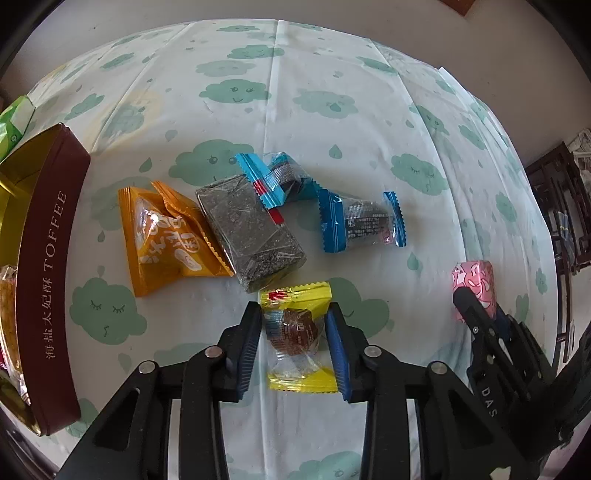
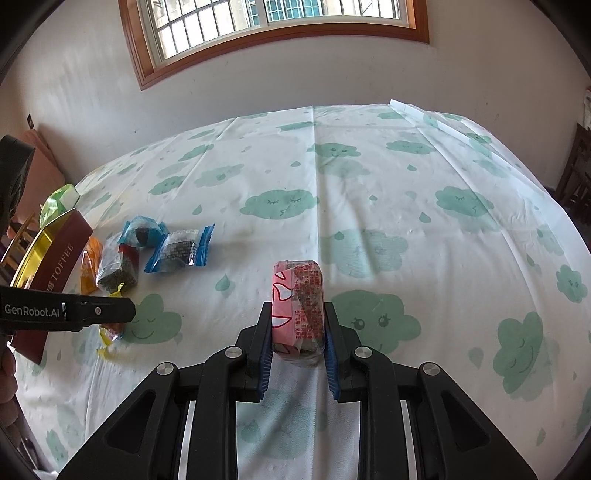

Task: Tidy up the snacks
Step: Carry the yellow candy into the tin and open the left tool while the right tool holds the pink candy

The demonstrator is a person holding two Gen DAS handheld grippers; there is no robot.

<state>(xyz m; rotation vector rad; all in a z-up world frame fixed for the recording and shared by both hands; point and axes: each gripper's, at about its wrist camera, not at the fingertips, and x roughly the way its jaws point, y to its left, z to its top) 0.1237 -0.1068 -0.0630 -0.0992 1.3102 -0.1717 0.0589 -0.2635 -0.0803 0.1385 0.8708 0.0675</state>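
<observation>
Down between the left tool's (image 1: 295,332) pads sits the yellow candy (image 1: 297,334), clamped across its width, long axis running away from the camera. Off to its left waits the toffee tin (image 1: 44,280). Right tool (image 2: 297,339) grips the pink candy (image 2: 297,306), farther from the tin.

Daylight pours in from the window (image 2: 280,22) on the far wall, so both views are bright and a bit washed out. Shadows on the worktop (image 2: 369,177) are soft and faint. There's glare on the crinkly snack wrappers (image 1: 291,177), heavy fisheye bending, dark vignetted corners, and everything's slightly hazy.
</observation>
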